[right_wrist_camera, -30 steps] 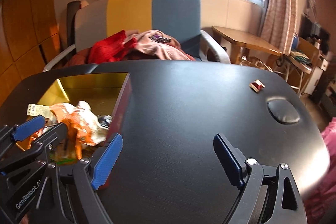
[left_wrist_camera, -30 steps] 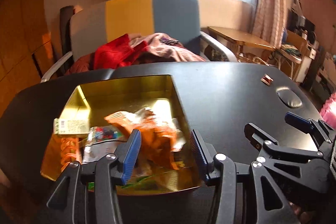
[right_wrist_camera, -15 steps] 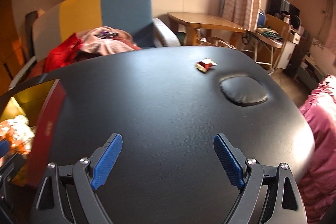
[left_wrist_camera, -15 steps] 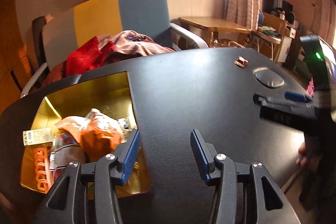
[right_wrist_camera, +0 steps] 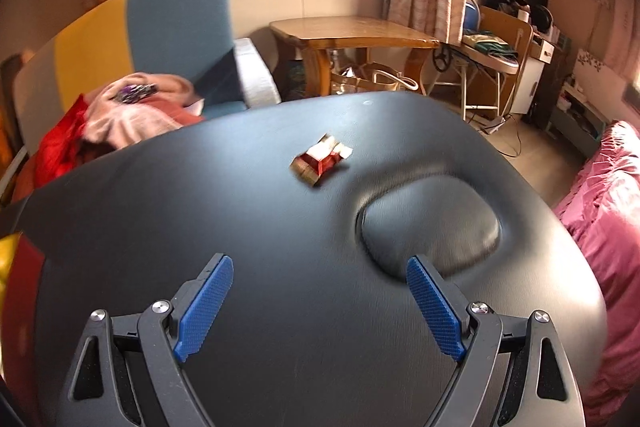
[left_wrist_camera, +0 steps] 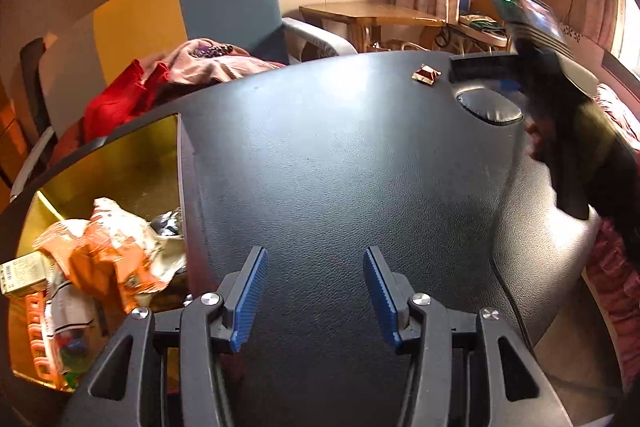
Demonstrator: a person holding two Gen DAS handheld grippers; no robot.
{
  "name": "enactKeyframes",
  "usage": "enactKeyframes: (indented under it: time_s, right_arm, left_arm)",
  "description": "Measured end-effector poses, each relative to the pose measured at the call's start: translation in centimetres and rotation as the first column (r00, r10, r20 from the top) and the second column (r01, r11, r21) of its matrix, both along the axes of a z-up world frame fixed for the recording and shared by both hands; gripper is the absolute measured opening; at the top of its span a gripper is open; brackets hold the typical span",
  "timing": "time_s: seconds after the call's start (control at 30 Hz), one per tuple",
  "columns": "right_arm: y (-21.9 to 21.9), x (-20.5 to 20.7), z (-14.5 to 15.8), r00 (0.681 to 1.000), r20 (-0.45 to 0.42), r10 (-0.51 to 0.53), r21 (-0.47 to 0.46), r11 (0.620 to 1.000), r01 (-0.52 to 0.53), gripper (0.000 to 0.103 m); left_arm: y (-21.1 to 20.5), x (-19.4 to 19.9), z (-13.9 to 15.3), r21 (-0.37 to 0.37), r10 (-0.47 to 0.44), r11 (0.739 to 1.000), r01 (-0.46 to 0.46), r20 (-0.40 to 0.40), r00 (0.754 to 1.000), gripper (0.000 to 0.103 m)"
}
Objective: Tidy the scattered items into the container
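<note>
A small red and gold wrapper lies on the black padded table, ahead of my open, empty right gripper. It also shows far off in the left wrist view. A gold-lined box at the table's left holds orange snack bags and several other packets. My left gripper is open and empty over the table, just right of the box. The right gripper's body shows blurred at the right of the left wrist view.
A round dimple is sunk in the table right of the wrapper. A blue and yellow chair with clothes stands behind the table. A wooden side table and a pink bedcover are at the right.
Both grippers have swung right, away from the box. The right gripper has moved forward toward the wrapper, which now looks larger and nearer. Both stay open.
</note>
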State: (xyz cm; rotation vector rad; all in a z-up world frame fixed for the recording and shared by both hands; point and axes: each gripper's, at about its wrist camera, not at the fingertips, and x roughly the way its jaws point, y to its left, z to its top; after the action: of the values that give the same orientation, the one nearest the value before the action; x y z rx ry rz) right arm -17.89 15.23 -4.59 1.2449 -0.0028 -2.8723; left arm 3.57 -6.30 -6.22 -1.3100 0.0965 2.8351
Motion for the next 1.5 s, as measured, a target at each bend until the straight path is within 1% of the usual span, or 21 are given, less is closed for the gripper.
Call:
enactKeyframes:
  time_s: [0.1,0.23,0.37,0.57,0.6,0.63,0.67,0.7,0.73,0.77,0.8,0.87,0.9,0.97,1.03,1.2,1.4,1.47,1.5]
  right_arm:
    - [0.2,-3.4,-0.5,0.999,0.011,-0.031,0.003,1.0,0.031,0.083]
    - [0.4,-7.6,-1.3,0.997,0.03,-0.069,-0.012,0.998,0.069,0.082]
    - [0.4,-10.7,-2.2,0.994,0.042,-0.104,-0.025,0.994,0.105,0.081]
    - [-0.3,-14.0,-3.7,0.99,0.076,-0.118,0.002,0.993,0.119,0.077]
    - [-0.4,-14.4,-4.0,0.99,0.085,-0.117,0.011,0.993,0.116,0.075]
    - [-0.6,-14.7,-4.3,0.989,0.094,-0.114,0.018,0.993,0.113,0.066]
    - [-0.6,-14.9,-4.6,0.989,0.102,-0.108,0.016,0.994,0.106,0.061]
    - [-0.6,-15.0,-4.8,0.989,0.108,-0.104,0.009,0.995,0.103,0.053]
    - [-0.5,-15.0,-4.9,0.989,0.108,-0.105,0.009,0.994,0.105,0.051]
    - [-0.5,-14.9,-4.8,0.99,0.103,-0.1,0.009,0.995,0.1,0.045]
    - [-0.5,-14.8,-4.8,0.99,0.1,-0.096,0.008,0.995,0.095,0.04]
    - [-0.5,-14.4,-4.8,0.992,0.1,-0.081,0.014,0.997,0.08,0.027]
    - [-0.5,-14.0,-4.8,0.993,0.098,-0.07,0.018,0.997,0.069,0.024]
    - [-0.3,-13.2,-4.9,0.994,0.099,-0.051,0.005,0.999,0.051,0.013]
    - [0.1,-12.1,-4.9,0.995,0.101,-0.028,-0.02,0.999,0.03,0.008]
    - [1.3,-8.5,-5.0,0.994,0.107,0.022,-0.072,0.997,-0.014,0.004]
    - [2.7,-4.7,-5.1,0.992,0.113,0.057,-0.085,0.995,-0.047,0.004]
    - [3.3,-4.8,-4.7,0.994,0.1,0.053,-0.109,0.993,-0.042,0.006]
    - [3.5,-5.0,-4.6,0.994,0.094,0.052,-0.118,0.992,-0.04,0.016]
  left_arm:
    - [0.2,-0.9,-0.5,0.012,-0.005,1.0,0.005,0.017,1.0,0.05]
    - [0.6,-2.2,-1.4,0.021,-0.016,1.0,0.015,0.037,0.999,0.05]
    - [1.1,-3.5,-2.0,0.03,-0.027,0.999,0.026,0.049,0.998,0.05]
    - [1.4,-4.7,-2.4,0.058,-0.032,0.998,0.028,0.06,0.998,0.05]
    - [1.4,-4.8,-2.5,0.061,-0.031,0.998,0.027,0.065,0.997,0.05]
    - [1.4,-4.9,-2.7,0.065,-0.031,0.998,0.027,0.07,0.997,0.05]
    - [1.4,-4.9,-2.8,0.069,-0.031,0.997,0.026,0.075,0.997,0.05]
    - [1.3,-4.9,-2.8,0.065,-0.03,0.998,0.025,0.075,0.997,0.051]
    - [1.3,-4.9,-2.9,0.064,-0.027,0.998,0.022,0.078,0.997,0.051]
    - [1.3,-4.9,-3.0,0.064,-0.025,0.998,0.02,0.081,0.996,0.051]
    - [1.2,-5.0,-3.1,0.068,-0.024,0.998,0.018,0.086,0.996,0.051]
    - [1.2,-4.9,-3.2,0.07,-0.02,0.997,0.014,0.089,0.996,0.051]
    - [1.2,-4.9,-3.2,0.07,-0.019,0.997,0.012,0.09,0.996,0.051]
    - [1.3,-4.6,-3.3,0.068,-0.018,0.998,0.011,0.091,0.996,0.051]
    - [1.3,-4.4,-3.3,0.066,-0.017,0.998,0.011,0.093,0.996,0.051]
    - [1.7,-3.6,-3.2,0.063,-0.024,0.998,0.018,0.092,0.995,0.051]
    - [1.8,-2.8,-2.8,0.069,-0.033,0.997,0.027,0.085,0.996,0.051]
    - [1.9,-2.8,-2.7,0.075,-0.037,0.997,0.03,0.087,0.995,0.051]
    - [1.9,-2.7,-2.7,0.075,-0.039,0.997,0.033,0.087,0.995,0.051]
